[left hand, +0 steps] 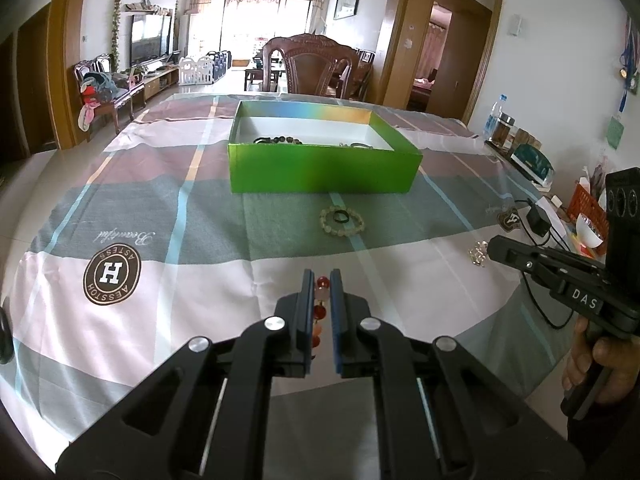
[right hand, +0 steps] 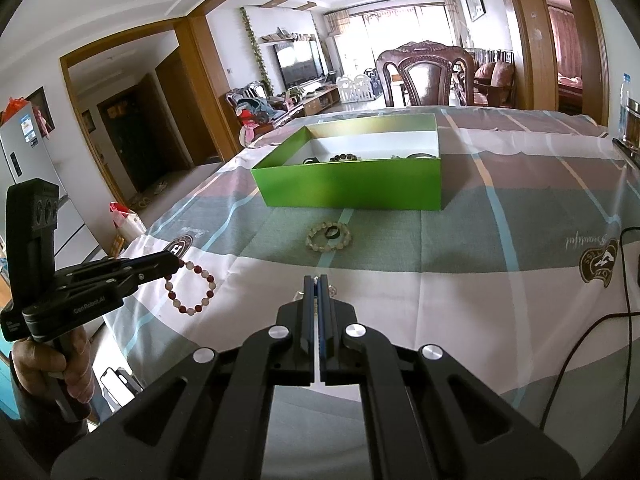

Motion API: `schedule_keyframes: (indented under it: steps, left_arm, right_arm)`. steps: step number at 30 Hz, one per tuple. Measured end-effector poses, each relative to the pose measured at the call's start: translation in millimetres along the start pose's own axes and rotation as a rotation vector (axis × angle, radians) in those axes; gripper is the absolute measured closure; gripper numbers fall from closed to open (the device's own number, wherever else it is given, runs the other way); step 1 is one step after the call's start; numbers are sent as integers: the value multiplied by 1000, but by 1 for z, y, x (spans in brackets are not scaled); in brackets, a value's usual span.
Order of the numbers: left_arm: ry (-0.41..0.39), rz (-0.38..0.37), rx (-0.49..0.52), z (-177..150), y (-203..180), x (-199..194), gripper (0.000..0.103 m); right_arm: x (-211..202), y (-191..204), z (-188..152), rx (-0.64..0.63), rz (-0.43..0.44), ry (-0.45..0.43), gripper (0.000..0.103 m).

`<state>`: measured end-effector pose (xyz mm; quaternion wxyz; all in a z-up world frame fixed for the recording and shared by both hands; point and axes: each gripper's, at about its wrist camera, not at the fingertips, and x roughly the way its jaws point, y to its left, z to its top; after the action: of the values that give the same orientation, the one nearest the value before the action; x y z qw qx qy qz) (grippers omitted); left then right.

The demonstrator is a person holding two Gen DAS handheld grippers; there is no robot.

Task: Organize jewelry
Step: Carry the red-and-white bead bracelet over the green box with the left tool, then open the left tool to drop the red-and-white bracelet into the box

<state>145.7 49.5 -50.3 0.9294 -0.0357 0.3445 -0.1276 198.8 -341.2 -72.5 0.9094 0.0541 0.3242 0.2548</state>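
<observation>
A red and white beaded bracelet [right hand: 189, 290] is pinched in the left gripper [left hand: 322, 280]; a small silvery piece [left hand: 478, 256] is clamped at the tips of the closed right gripper [right hand: 316, 280].

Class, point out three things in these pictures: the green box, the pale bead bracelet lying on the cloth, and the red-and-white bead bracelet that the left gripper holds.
green box [left hand: 320, 172]: left wrist view, front wall.
pale bead bracelet [right hand: 316, 245]: right wrist view, near-left beads.
red-and-white bead bracelet [right hand: 210, 286]: right wrist view, hanging loop's right side.
</observation>
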Motion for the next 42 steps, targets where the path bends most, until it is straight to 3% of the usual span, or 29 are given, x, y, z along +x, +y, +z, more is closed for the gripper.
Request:
schedule_keyframes:
  steps: [13, 20, 27, 35, 42]
  left_arm:
    - [-4, 5, 5, 2, 1, 2, 95]
    - [-32, 4, 20, 22, 4, -3, 95]
    - [-90, 11, 62, 58, -4, -14, 95]
    - [-160, 1, 104, 116, -9, -25, 95]
    - [-133, -18, 125, 186, -12, 5, 95]
  right_arm:
    - [3, -2, 2, 0, 1, 1, 101]
    - [1, -2, 12, -14, -2, -15, 101]
    - [-3, -5, 41, -45, -22, -57, 101]
    - [-13, 1, 103, -126, -47, -147, 101]
    - [29, -10, 167, -117, -17, -133, 101]
